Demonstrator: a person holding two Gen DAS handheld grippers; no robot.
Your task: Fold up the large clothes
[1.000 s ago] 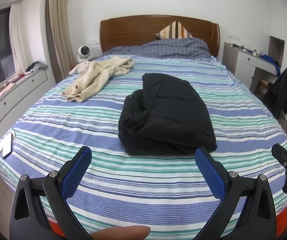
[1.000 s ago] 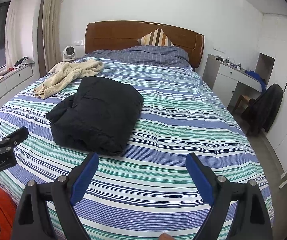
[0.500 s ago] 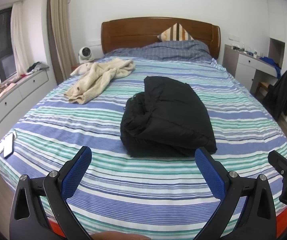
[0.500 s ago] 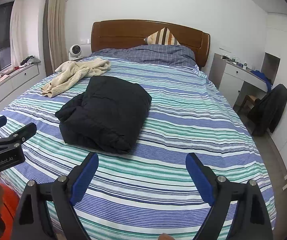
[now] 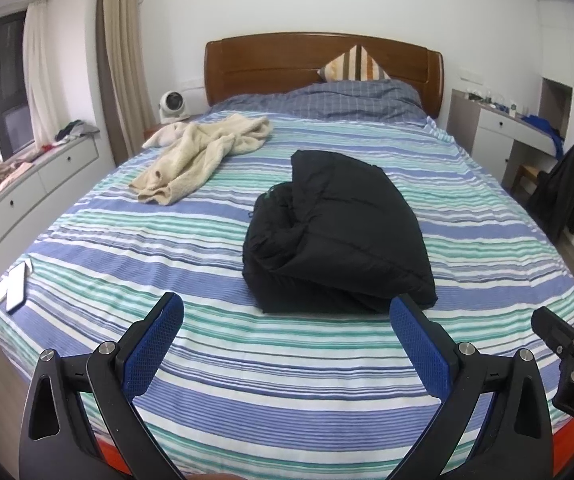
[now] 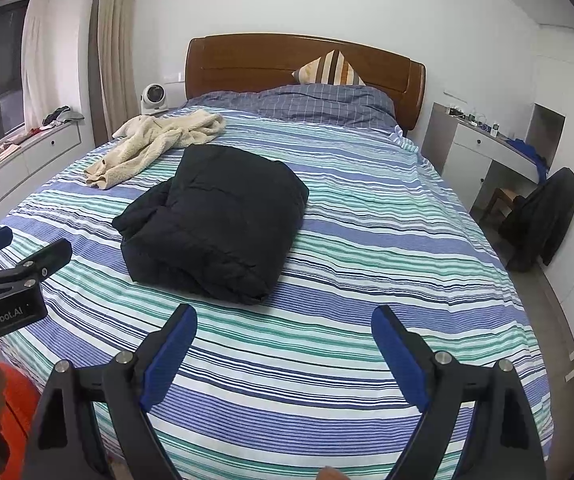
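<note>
Both grippers, L (image 5: 287, 320) & R (image 6: 283, 332), angled down, fingers spread, empty.

A wooden headboard (image 5: 323, 64) backs a bed covered by a blue, green and white striped sheet (image 5: 287, 380), with a striped triangular cushion (image 5: 353, 69) upright against the headboard. A small white round fan (image 5: 171, 106) stands beside the bed. White drawer units (image 5: 23, 196) line the window side.

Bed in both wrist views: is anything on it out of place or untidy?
The black jacket lies folded mid-bed, though a bunched part bulges out on its window-side edge. The cream fleece garment lies crumpled and unfolded near the headboard. Small white flat items sit at the mattress corner. Nothing looks damaged.
</note>
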